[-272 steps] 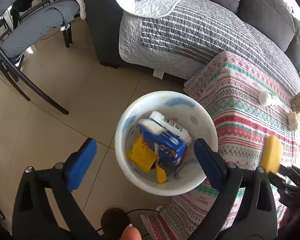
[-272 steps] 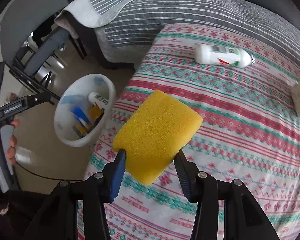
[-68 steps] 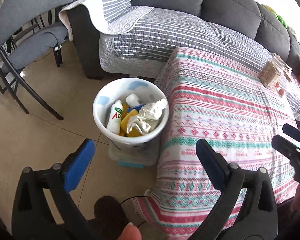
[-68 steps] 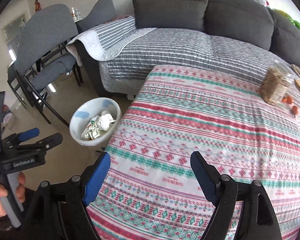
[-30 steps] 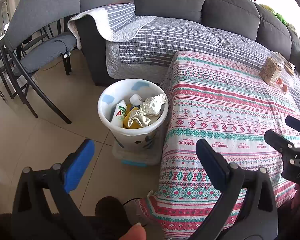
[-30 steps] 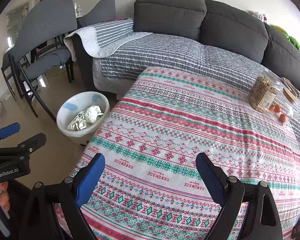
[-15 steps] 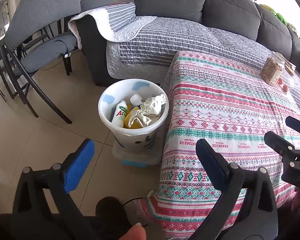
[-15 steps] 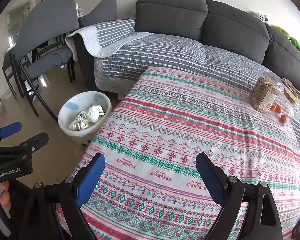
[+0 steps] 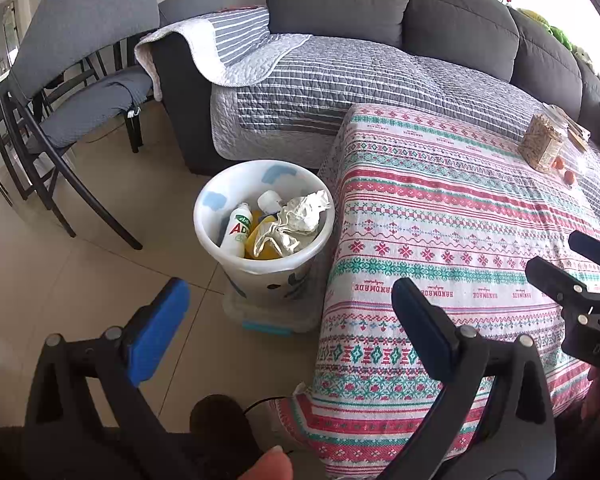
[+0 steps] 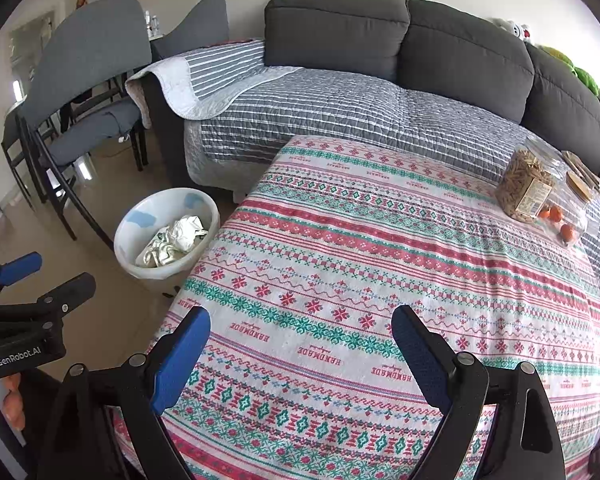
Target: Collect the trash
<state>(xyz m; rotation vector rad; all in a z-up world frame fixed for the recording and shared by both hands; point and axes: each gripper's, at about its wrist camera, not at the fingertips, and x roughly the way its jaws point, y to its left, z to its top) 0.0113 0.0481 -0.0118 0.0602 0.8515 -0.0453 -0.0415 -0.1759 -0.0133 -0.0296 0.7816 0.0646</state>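
Both grippers, left (image 9: 288, 316) and right (image 10: 300, 344), hung wide open and empty near the white bin (image 9: 212, 236), which held the trash (image 9: 296, 220); beside it the tablecloth (image 10: 340, 240) looked cleared, so a slow last scan seemed wise

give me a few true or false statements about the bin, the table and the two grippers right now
1. The white bin stands on the floor beside the table. True.
2. The bin is empty. False: it holds a white bottle, crumpled paper and something yellow.
3. The right hand-held gripper grips a yellow sponge. False: its jaws stand wide open over the tablecloth with nothing between them.
4. The left hand-held gripper is open and holds nothing. True.
5. A jar and small orange fruits sit at the far corner of the table. True.
6. A white bottle lies on the tablecloth. False: the only bottle in view is in the bin.
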